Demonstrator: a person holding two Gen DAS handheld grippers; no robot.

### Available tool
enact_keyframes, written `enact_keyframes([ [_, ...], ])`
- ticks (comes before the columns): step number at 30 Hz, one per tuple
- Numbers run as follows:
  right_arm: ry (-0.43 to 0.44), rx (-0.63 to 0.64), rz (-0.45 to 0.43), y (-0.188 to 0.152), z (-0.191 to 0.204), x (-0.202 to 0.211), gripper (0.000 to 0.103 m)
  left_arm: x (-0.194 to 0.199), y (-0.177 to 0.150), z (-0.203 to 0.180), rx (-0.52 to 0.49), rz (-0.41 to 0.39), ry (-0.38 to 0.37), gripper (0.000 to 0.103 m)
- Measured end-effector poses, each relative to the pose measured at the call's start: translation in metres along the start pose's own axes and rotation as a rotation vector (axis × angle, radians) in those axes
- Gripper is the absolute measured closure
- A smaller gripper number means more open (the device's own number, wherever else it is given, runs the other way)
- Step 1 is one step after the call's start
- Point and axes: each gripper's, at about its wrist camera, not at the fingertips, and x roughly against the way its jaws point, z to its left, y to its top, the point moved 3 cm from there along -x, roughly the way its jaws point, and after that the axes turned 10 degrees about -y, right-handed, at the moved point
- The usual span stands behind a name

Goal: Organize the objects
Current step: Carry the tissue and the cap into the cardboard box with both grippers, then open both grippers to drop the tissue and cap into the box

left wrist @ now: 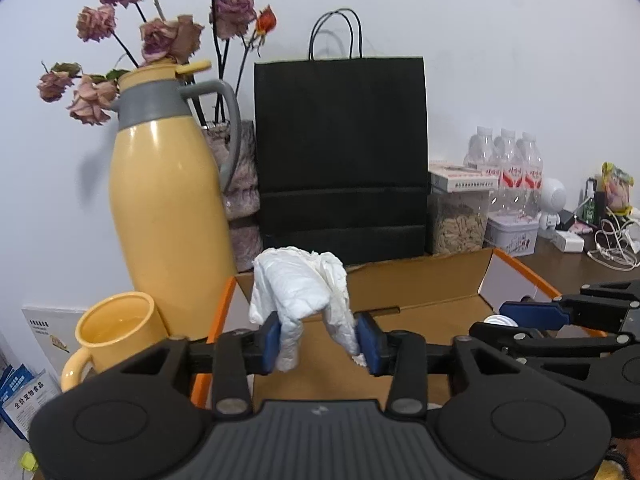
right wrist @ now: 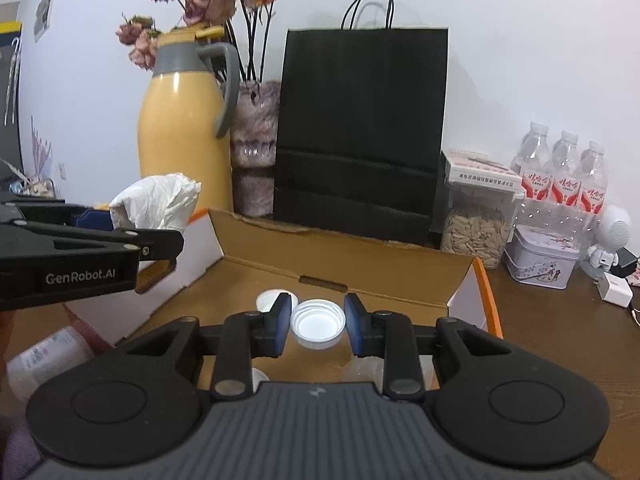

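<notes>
Hovering over the open cardboard box [right wrist: 360,264], both grippers have something between their blue pads. The left gripper [left wrist: 322,338] has a crumpled white tissue [left wrist: 300,284] draped between its jaws, bulging up above them, with tails hanging down against each pad. The jaws sit fairly wide, and honestly I can't tell whether they actually pinch the tissue or it just hangs there. In the right wrist view the same wad pokes up past the black side of the left gripper, above the box's left wall.

The right gripper [right wrist: 318,322] is clamped on a white bottle cap [right wrist: 318,323], open side up, with a pad on either side of its rim. Another white cap [right wrist: 267,300] lies on the box floor just behind the left pad, partly hidden.

Behind the box, against the wall, there's a yellow thermos jug [left wrist: 168,200] with a grey handle, a matching yellow mug [left wrist: 116,332] in front of it, dried roses [left wrist: 168,36] in a vase, and a black paper bag [left wrist: 340,156]. Off to the right sit a clear jar of seeds [right wrist: 478,228], a small tin [right wrist: 540,260] and three water bottles [right wrist: 564,172] on the wooden table [right wrist: 560,340].
</notes>
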Motion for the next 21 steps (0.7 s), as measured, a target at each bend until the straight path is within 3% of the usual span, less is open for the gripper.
enact_keyframes([
  [2, -0.011, -0.001, 0.014, -0.002, -0.002, -0.002, 0.067, 0.000, -0.002, 0.000, -0.008, -0.006, -0.012, 0.038],
  [3, -0.015, -0.002, 0.017, -0.002, -0.002, -0.002, 0.055, 0.000, -0.002, 0.000, -0.010, -0.011, -0.014, 0.032],
  [4, -0.021, -0.002, 0.015, -0.002, -0.003, -0.002, 0.039, 0.002, -0.003, 0.000, -0.011, -0.018, -0.010, 0.018],
  [5, -0.029, 0.000, 0.012, -0.003, -0.004, -0.001, 0.031, 0.003, -0.003, 0.001, -0.009, -0.029, -0.003, 0.009],
  [7, -0.043, 0.002, 0.006, -0.003, -0.005, 0.001, 0.010, 0.005, -0.002, 0.003, 0.006, -0.041, 0.010, 0.001],
  [9, -0.046, 0.002, -0.002, -0.002, -0.006, 0.003, 0.000, 0.007, -0.002, 0.005, 0.026, -0.045, 0.018, 0.000],
  [21, -0.061, 0.001, -0.026, 0.001, -0.010, 0.013, 0.000, 0.011, -0.003, 0.008, 0.054, -0.049, 0.032, 0.000],
])
